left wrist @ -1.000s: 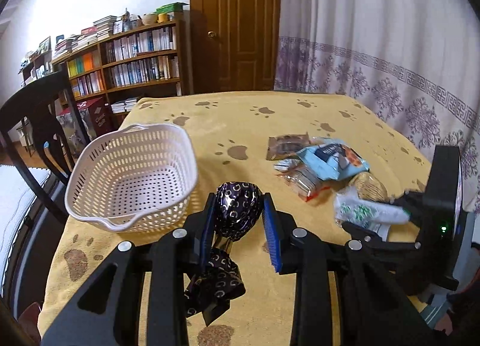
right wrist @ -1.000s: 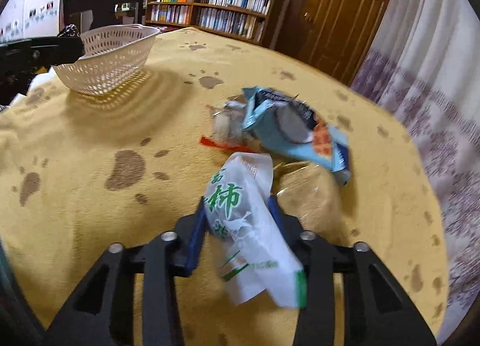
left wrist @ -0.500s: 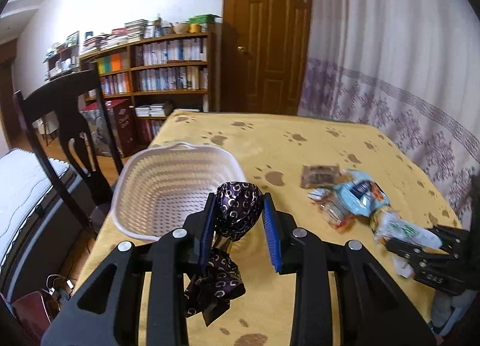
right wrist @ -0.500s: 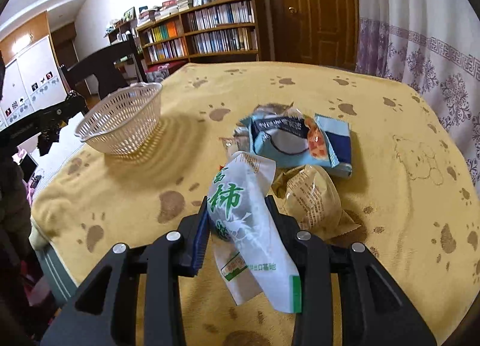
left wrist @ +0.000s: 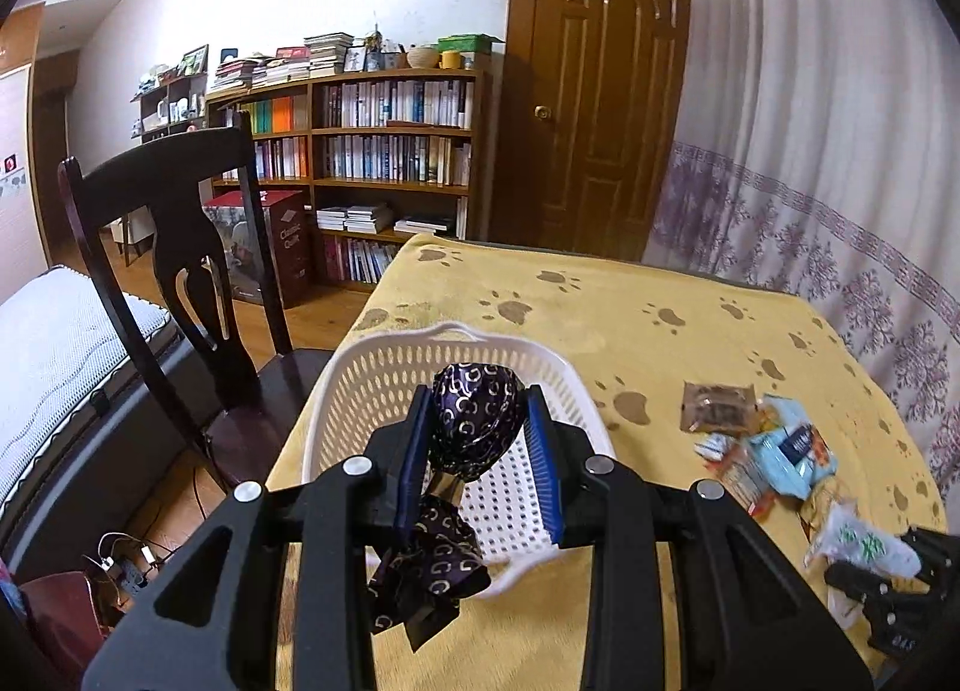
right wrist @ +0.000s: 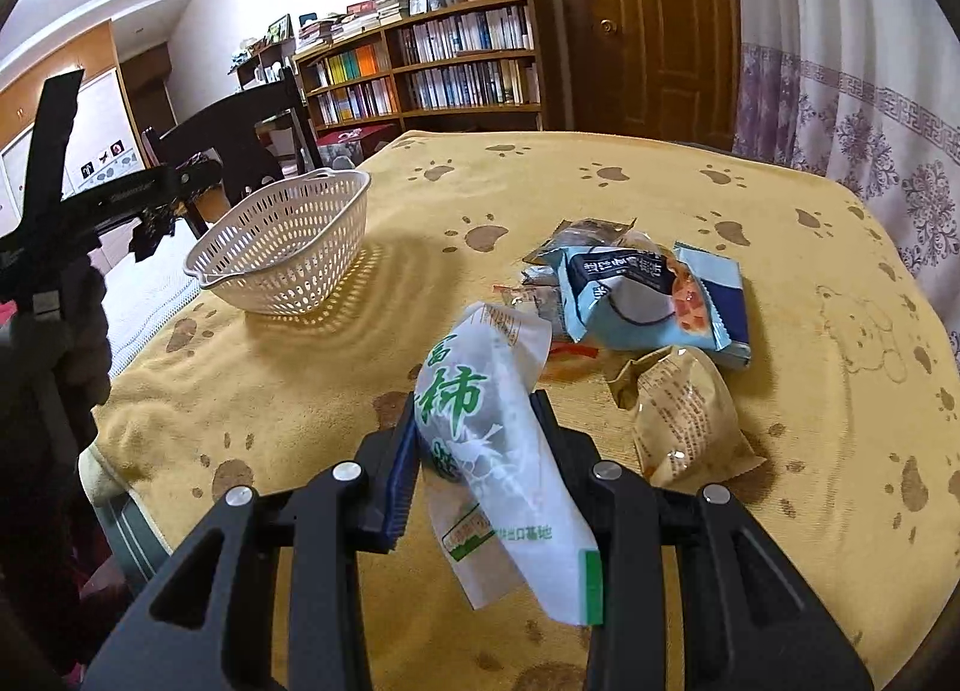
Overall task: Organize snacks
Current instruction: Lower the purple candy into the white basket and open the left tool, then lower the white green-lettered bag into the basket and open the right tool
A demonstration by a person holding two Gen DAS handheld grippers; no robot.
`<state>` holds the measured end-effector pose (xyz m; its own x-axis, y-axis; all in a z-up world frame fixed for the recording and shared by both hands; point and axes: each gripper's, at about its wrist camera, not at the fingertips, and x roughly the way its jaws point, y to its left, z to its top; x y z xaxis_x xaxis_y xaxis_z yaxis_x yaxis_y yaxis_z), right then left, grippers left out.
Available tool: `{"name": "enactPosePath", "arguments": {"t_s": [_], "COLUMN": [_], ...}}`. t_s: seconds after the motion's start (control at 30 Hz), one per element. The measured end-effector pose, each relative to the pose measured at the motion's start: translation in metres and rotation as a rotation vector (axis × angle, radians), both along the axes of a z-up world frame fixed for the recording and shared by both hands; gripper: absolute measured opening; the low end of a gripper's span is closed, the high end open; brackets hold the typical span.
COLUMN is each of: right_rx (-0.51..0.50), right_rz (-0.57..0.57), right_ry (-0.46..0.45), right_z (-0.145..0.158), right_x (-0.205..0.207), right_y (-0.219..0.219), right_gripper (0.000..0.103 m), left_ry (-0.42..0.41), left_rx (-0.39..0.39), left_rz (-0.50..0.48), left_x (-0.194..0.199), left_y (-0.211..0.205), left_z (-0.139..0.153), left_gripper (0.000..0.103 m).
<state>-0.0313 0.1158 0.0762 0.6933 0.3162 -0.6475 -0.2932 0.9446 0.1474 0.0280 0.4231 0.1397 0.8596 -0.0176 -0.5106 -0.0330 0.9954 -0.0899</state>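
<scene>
So my left gripper point(left wrist: 483, 454) has its jaws pinching a purple foil-wrapped sweet point(left wrist: 477, 421), the twisted tail of the wrapper dangling below. It's hanging right over the white basket point(left wrist: 384, 367), which sits at the 9 o'clock edge of the worktop point(left wrist: 690, 349) and looks empty to me, just the perforated floor showing.

Right gripper point(right wrist: 477, 451) jaws are pressed in on a white packet with green lettering point(right wrist: 480, 421), lifted clear of the yellow paw-print cloth from what I can tell. Basket is off at about 10 o'clock from there in the right wrist view, well apart.

Just past the white packet, at 1 o'clock, is the rest of the pile: a tan crinkly pouch point(right wrist: 684, 421) nearest, a light blue packet point(right wrist: 654, 295) behind it, a dark brown sachet point(right wrist: 579, 235) at the far side, and a few small wrapped bits tucked under, too jumbled to count.

Progress-wise I'd call it barely started. Nothing in the basket yet, two snacks in hand, the pile still to go. Dropping the purple one looks like the next thing, then swinging the white packet across.
</scene>
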Motion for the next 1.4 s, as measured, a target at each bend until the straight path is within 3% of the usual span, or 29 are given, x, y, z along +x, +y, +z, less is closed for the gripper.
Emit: {"name": "enactPosePath", "arguments": {"t_s": [0.03,0.1,0.57,0.9,1.4], "right_rx": [0.000,0.005,0.046,0.070,0.067], "right_rz": [0.001,0.005,0.087,0.157,0.151], "right_ry": [0.002,0.007,-0.036,-0.054,-0.011], "right_z": [0.000,0.000,0.030,0.046,0.037], "right_x": [0.001,0.004,0.043,0.089,0.133], "right_y": [0.001,0.004,0.060,0.135,0.188], "right_gripper": [0.035,0.035,0.036,0.035,0.037], "left_ry": [0.002,-0.023,-0.051,-0.098,-0.094], "left_rx": [-0.012,-0.052,-0.083,-0.008,0.046], "left_rz": [0.011,0.050,0.147,0.184,0.213], "left_x": [0.002,0.004,-0.001,-0.013,-0.011], "left_y": [0.004,0.015,0.049,0.051,0.053], "left_z": [-0.001,0.000,0.008,0.020,0.017], "left_gripper": [0.067,0.099,0.100,0.100,0.100]}}
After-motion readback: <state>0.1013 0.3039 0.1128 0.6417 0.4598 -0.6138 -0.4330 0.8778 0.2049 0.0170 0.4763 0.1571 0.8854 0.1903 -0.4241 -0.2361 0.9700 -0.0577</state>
